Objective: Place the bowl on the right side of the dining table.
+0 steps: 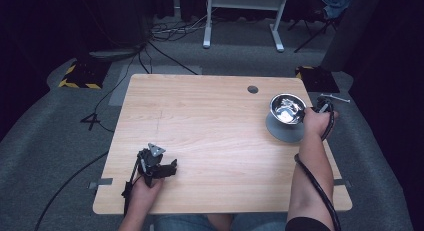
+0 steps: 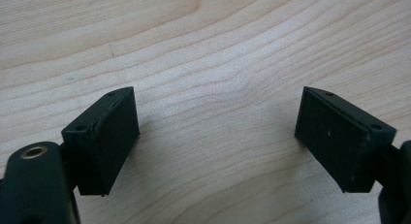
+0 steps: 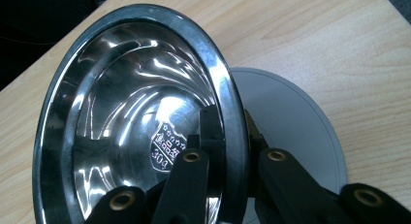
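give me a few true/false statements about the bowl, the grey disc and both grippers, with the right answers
1. The right gripper grips the rim of the steel bowl, one jaw inside and one outside. True.
2. The left gripper holds a spoon. False: its jaws stand wide apart over bare wooden table, with nothing between them.
3. A flat grey disc lies on the table beside the bowl. True.
4. The bowl is full of rice. False: its shiny inside is empty, with only a stamped mark on the bottom.
5. The bowl sits near the table's left edge. False: it is near the far right edge, and the left gripper is at the near left.
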Motion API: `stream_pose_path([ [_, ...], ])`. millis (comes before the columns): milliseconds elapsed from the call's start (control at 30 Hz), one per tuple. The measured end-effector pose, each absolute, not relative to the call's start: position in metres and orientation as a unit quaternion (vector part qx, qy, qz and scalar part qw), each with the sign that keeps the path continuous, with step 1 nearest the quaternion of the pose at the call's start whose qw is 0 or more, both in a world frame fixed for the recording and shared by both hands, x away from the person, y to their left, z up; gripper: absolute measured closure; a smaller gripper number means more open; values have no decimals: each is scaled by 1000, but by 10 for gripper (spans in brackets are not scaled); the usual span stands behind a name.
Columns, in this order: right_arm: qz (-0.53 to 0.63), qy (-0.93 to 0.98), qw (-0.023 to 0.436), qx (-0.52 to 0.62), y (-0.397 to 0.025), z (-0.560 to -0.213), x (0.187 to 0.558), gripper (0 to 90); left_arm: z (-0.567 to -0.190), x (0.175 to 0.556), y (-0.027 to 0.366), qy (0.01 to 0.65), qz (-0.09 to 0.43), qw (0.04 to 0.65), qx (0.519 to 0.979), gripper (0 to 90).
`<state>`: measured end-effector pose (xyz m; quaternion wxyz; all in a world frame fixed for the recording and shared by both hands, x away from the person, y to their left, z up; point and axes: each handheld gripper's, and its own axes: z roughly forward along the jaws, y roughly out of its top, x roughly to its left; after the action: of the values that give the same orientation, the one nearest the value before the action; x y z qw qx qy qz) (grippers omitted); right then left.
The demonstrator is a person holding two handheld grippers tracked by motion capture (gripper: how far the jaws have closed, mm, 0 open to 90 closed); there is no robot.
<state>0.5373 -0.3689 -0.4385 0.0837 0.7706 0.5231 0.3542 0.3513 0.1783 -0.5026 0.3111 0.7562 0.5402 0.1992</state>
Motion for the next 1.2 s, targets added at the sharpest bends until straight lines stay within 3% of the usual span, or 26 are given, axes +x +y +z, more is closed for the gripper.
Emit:
stream_pose_path([
  [500, 338, 520, 74, 781, -377, -464, 532, 863, -503, 351, 178, 540, 199, 311, 756, 159],
  [1200, 332, 509, 67, 792, -381, -473, 527, 865, -502, 351, 178, 540, 199, 310, 757, 159],
])
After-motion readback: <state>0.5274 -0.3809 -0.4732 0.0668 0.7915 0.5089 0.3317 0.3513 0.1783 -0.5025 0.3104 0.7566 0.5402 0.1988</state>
